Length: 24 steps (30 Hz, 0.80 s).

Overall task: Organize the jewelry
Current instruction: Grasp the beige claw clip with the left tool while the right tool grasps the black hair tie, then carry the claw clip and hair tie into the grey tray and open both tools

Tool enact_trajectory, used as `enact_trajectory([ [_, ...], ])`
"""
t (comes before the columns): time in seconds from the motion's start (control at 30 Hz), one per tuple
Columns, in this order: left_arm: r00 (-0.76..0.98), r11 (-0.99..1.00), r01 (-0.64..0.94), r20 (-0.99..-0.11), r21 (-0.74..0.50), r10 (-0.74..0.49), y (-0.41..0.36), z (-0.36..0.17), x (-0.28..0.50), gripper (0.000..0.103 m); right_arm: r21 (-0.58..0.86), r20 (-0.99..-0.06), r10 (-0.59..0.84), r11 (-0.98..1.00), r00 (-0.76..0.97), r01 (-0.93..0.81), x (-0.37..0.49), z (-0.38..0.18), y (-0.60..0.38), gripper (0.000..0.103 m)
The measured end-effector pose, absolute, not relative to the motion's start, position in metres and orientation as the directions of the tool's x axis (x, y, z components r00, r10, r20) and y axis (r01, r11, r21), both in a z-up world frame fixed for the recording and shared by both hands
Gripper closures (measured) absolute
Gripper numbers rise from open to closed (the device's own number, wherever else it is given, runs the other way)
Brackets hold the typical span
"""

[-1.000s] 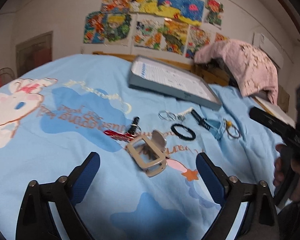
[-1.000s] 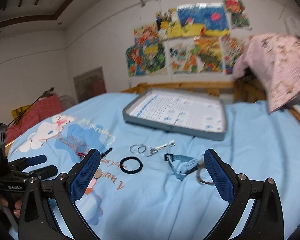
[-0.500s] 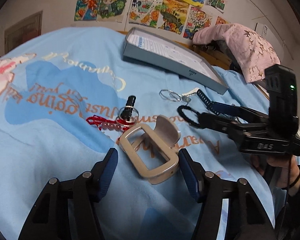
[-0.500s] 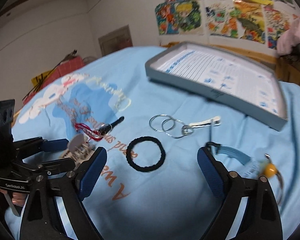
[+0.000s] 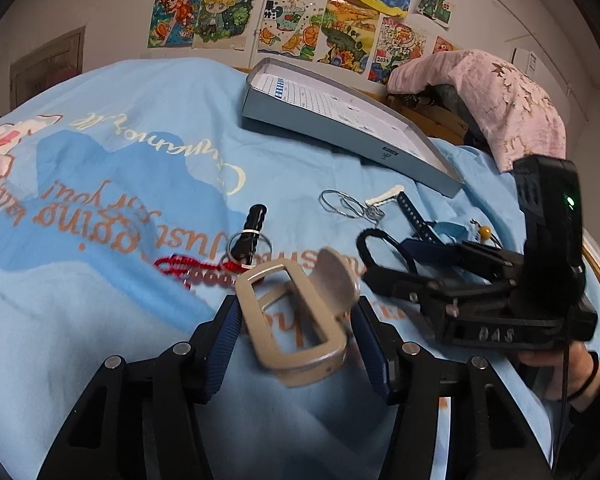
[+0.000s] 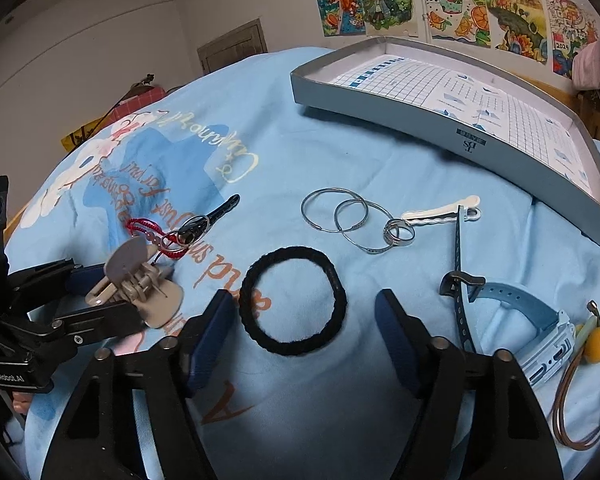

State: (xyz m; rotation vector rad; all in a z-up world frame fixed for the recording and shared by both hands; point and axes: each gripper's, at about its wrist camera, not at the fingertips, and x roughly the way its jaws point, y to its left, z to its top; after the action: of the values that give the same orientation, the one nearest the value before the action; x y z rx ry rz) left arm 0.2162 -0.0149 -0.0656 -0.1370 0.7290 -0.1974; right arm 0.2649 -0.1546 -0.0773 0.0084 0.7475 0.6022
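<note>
My left gripper (image 5: 294, 338) has its blue pads around a beige hair claw clip (image 5: 296, 316), tilted up off the bedspread; the clip also shows in the right wrist view (image 6: 136, 284) between the left fingers. My right gripper (image 6: 306, 330) is open, its fingers on either side of a black hair tie (image 6: 292, 300) that lies flat. The right gripper also shows in the left wrist view (image 5: 384, 264). A grey tray (image 6: 440, 120) with a grid-paper floor sits at the back.
On the blue bedspread lie a red cord bracelet (image 6: 148, 230), a black clip with a ring (image 6: 204, 222), silver hoops and rings (image 6: 348, 216), a white hair clip (image 6: 440, 210), a blue watch (image 6: 532, 320) and a yellow-bead cord (image 6: 592, 364). A pink cloth (image 5: 492, 96) hangs back right.
My left gripper moved in and narrowed around the claw clip, which now tilts up. My right gripper came down and forward, and its fingers narrowed around the black hair tie.
</note>
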Motion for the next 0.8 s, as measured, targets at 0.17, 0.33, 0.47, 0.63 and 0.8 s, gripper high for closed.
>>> enact_trajectory([
  [0.17,0.728,0.969,0.121,-0.645,-0.213,-0.233,-0.012,-0.069,0.221,0.052,0.205,-0.641,0.51,0.834,0.574,-0.512,0.27,-0.079,-0.149,0.04],
  [0.33,0.745,0.971,0.119,-0.628,-0.208,-0.226,-0.011,-0.07,0.214,0.052,0.221,-0.628,0.518,0.834,0.58,-0.506,0.27,-0.08,-0.153,0.065],
  [0.47,0.773,0.971,0.125,-0.594,-0.203,-0.224,-0.01,-0.063,0.205,0.052,0.21,-0.614,0.523,0.83,0.591,-0.517,0.265,-0.077,-0.153,0.081],
  [0.63,0.798,0.975,0.126,-0.565,-0.185,-0.21,-0.016,-0.045,0.2,0.052,0.212,-0.574,0.53,0.833,0.625,-0.512,0.257,-0.064,-0.162,0.095],
  [0.8,0.81,0.97,0.125,-0.543,-0.21,-0.222,-0.022,-0.014,0.215,0.052,0.237,-0.515,0.535,0.84,0.67,-0.488,0.255,-0.043,-0.184,0.095],
])
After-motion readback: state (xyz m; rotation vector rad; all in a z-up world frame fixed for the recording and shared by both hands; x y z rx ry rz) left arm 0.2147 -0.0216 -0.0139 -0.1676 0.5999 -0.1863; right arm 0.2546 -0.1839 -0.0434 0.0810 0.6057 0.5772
